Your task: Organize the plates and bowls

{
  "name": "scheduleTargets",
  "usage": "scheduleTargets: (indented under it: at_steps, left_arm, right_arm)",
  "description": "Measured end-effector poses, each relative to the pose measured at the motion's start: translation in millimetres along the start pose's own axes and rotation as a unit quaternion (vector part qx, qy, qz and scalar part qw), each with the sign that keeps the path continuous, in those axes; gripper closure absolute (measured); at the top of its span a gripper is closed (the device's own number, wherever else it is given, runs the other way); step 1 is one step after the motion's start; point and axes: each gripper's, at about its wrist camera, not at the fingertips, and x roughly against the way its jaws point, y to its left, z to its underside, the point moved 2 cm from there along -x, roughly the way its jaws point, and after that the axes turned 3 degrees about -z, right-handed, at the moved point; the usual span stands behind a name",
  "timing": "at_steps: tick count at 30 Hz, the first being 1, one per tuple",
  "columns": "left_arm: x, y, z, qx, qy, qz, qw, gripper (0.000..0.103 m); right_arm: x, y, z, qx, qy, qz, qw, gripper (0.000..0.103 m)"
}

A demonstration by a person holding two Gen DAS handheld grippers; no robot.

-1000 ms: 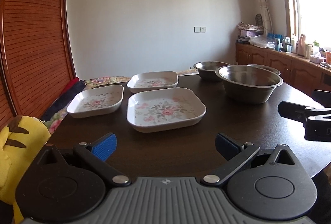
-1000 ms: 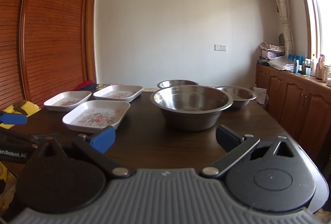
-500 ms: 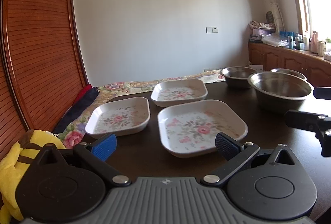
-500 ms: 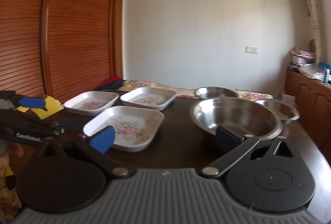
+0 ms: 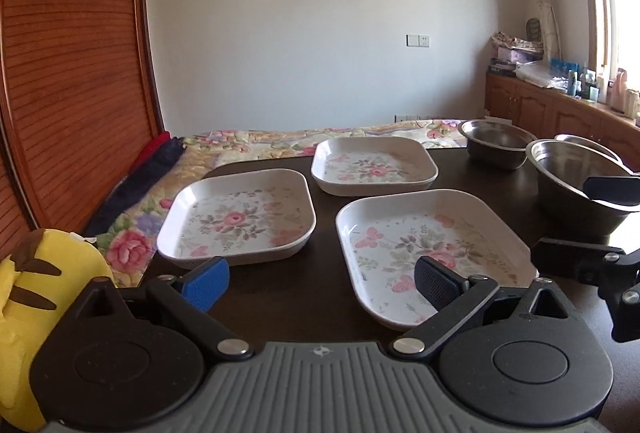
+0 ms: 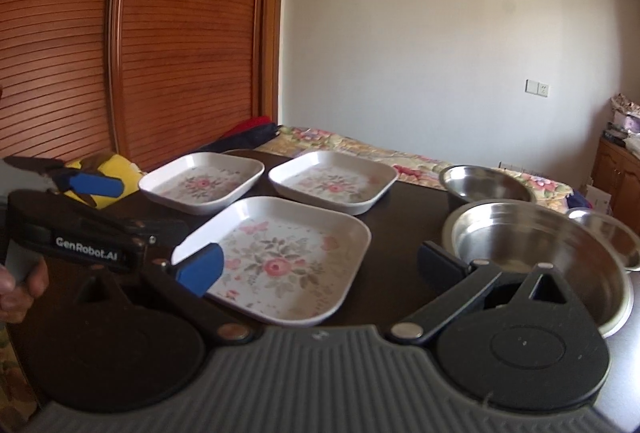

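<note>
Three square white plates with a flower print lie on the dark table (image 5: 320, 297): a left plate (image 5: 236, 219), a far plate (image 5: 374, 165) and a near plate (image 5: 432, 253). To their right stand steel bowls: a large bowl (image 6: 536, 253), a smaller far bowl (image 6: 486, 183) and a third bowl (image 6: 608, 233) behind the large one. My left gripper (image 5: 320, 283) is open, low over the table's near edge, its right finger over the near plate's rim. My right gripper (image 6: 316, 265) is open, between the near plate (image 6: 280, 257) and the large bowl, holding nothing.
A yellow plush toy (image 5: 36, 309) sits at the table's left corner. A flowered cloth (image 5: 280, 143) and dark folded fabric (image 5: 148, 173) lie beyond the far edge. Slatted wooden doors (image 6: 120, 33) stand at the left, and a cluttered wooden counter (image 5: 568, 101) at the right.
Both grippers have swung left and moved closer to the plates. The plates now fill the middle of both views, and the bowls have slid to the right.
</note>
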Motion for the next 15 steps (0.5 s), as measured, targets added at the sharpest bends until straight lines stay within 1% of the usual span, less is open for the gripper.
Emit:
scheduleTargets:
  at_steps: [2, 3, 4, 5, 6, 7, 8, 10, 12, 13, 15]
  left_arm:
    - [-5.6, 2.5, -1.3, 0.002, 0.005, 0.002, 1.0, 0.008]
    - [-8.4, 4.0, -2.0, 0.004, 0.007, 0.004, 1.0, 0.01]
    - [-11.1, 5.7, -2.6, 0.005, 0.009, 0.006, 0.9999, 0.011]
    - [-14.1, 7.3, -3.1, 0.006, 0.012, 0.006, 0.9999, 0.014]
    - [-17.5, 8.9, -3.6, 0.005, 0.014, 0.007, 0.9999, 0.018]
    - [-21.0, 10.4, -3.8, 0.005, 0.016, 0.008, 0.9998, 0.02]
    - [-23.5, 11.4, -4.0, 0.006, 0.017, 0.009, 0.9998, 0.024]
    - [-28.5, 13.8, -4.6, 0.009, 0.021, 0.012, 0.9997, 0.03]
    - [-32.8, 15.1, -4.6, 0.012, 0.024, 0.014, 0.9995, 0.038]
    - [-34.6, 15.7, -4.5, 0.014, 0.025, 0.015, 0.9995, 0.039]
    - [-36.9, 15.0, -4.0, 0.016, 0.029, 0.025, 0.9991, 0.047]
  right_arm:
    - [-5.9, 1.1, -1.5, 0.001, 0.004, -0.003, 1.0, 0.001]
    - [-8.8, 1.2, -2.1, 0.0, 0.007, -0.005, 1.0, 0.004]
    - [-11.6, 1.0, -3.2, -0.001, 0.01, -0.006, 1.0, 0.008]
    - [-14.1, 0.5, -3.8, -0.004, 0.014, -0.008, 1.0, 0.016]
    - [-17.2, -0.3, -4.3, -0.009, 0.021, -0.012, 1.0, 0.017]
    - [-19.8, -0.8, -4.4, -0.012, 0.024, -0.016, 1.0, 0.017]
    - [-22.2, -0.6, -4.2, -0.013, 0.027, -0.018, 0.999, 0.017]
    - [-26.6, 1.0, -3.1, -0.011, 0.034, -0.021, 0.999, 0.02]
    - [-30.7, 2.0, -2.1, -0.013, 0.043, -0.024, 0.999, 0.024]
    - [-32.2, 2.0, -1.7, -0.014, 0.046, -0.026, 0.998, 0.026]
    - [-34.0, 1.4, -0.5, -0.016, 0.053, -0.027, 0.998, 0.031]
